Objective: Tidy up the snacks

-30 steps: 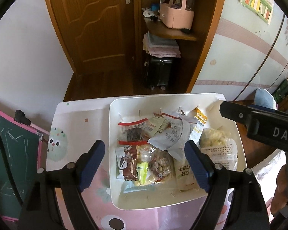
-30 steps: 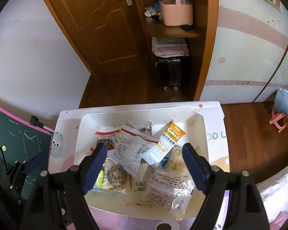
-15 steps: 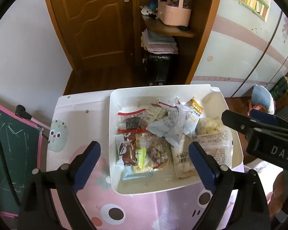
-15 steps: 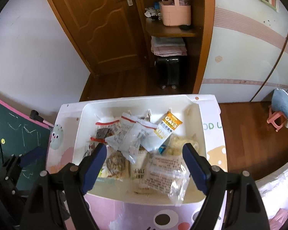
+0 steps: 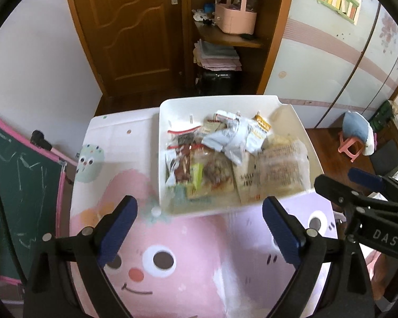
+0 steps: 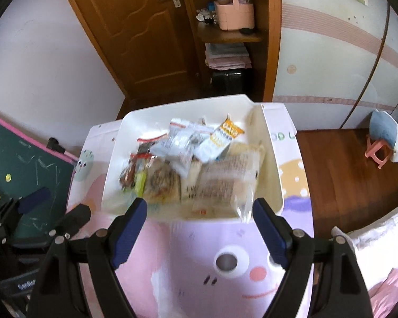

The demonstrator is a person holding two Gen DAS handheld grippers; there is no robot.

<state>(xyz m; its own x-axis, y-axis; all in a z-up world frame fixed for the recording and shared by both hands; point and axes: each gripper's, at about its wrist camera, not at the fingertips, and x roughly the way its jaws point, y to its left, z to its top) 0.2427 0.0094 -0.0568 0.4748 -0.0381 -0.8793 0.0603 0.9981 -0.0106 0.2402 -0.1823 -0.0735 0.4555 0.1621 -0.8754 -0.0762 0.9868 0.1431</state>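
Observation:
A white bin stands on the far half of a table with a pink cartoon cover. Several snack packets fill it, among them an orange-and-white pouch and a large clear bag of pale crackers. My left gripper hangs open over the cover, just short of the bin's near wall, with nothing between its fingers. My right gripper is open too, empty, at the bin's near rim. Each wrist view shows the other gripper at its side edge.
A green chalkboard with a pink frame leans at the table's left. Behind the table are a wooden door and shelves with a pink basket. A small stool with a blue cushion stands on the floor at the right.
Both grippers have drawn back from over the bin toward the table's near side, so the bin now lies farther ahead. The left jaws have widened a little.

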